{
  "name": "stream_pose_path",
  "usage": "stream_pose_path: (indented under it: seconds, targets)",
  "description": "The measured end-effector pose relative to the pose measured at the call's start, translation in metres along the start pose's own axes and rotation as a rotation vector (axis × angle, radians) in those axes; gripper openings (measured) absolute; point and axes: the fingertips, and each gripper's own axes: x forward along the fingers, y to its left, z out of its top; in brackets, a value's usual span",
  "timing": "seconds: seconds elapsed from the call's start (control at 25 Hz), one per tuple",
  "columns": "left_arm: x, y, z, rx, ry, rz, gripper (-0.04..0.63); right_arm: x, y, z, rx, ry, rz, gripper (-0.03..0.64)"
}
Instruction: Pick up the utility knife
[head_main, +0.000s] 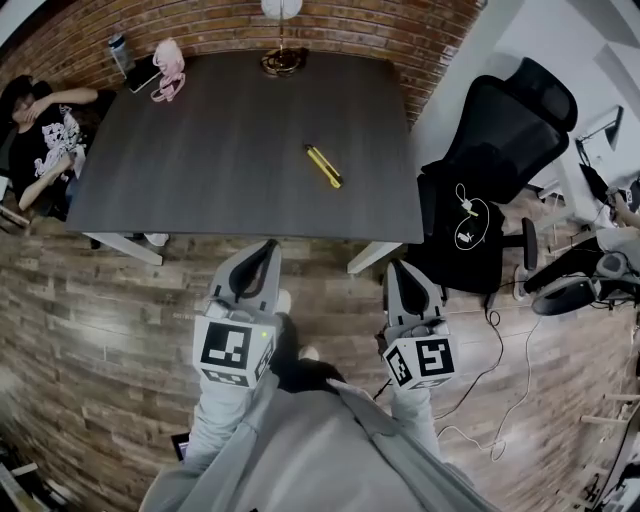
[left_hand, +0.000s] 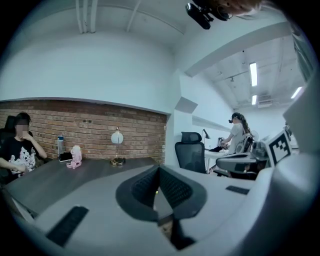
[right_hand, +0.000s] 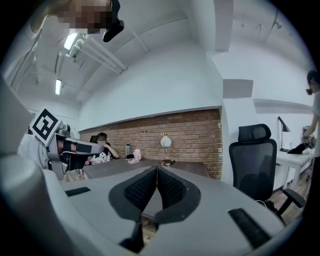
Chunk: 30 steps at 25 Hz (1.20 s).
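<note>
The yellow utility knife (head_main: 323, 165) lies at a slant on the dark table (head_main: 220, 150), right of its middle. Both grippers hover over the wooden floor, short of the table's near edge. My left gripper (head_main: 269, 246) points at that edge, below and left of the knife. My right gripper (head_main: 397, 266) sits below and right of the knife. In the left gripper view the left gripper (left_hand: 159, 169) has its tips touching, with nothing held. The right gripper (right_hand: 157, 169) looks the same in the right gripper view: shut and empty.
A person (head_main: 40, 130) sits at the table's left end. A bottle (head_main: 120, 50), a pink object (head_main: 167, 60) and a lamp (head_main: 283, 60) stand along the far edge by the brick wall. A black office chair (head_main: 500, 150) stands at the right, with a cable (head_main: 505, 380) on the floor.
</note>
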Motion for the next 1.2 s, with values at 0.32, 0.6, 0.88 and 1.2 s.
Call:
stream_pose_path:
  seconds: [0.32, 0.6, 0.88, 1.2]
  targets:
    - [0.068, 0.069, 0.018, -0.005, -0.012, -0.02, 0.018, 0.098, -0.006, 0.018, -0.016, 0.014, 0.001, 0.018]
    - [0.129, 0.13, 0.037, 0.013, -0.027, -0.041, 0.018, 0.179, -0.018, 0.028, -0.003, 0.01, -0.03, 0.018]
    - [0.168, 0.156, 0.034, 0.007, 0.008, -0.091, 0.018, 0.215, -0.03, 0.028, 0.02, 0.036, -0.096, 0.018]
    - [0.199, 0.162, 0.019, -0.018, 0.048, -0.138, 0.018, 0.23, -0.043, 0.012, 0.039, 0.094, -0.144, 0.018]
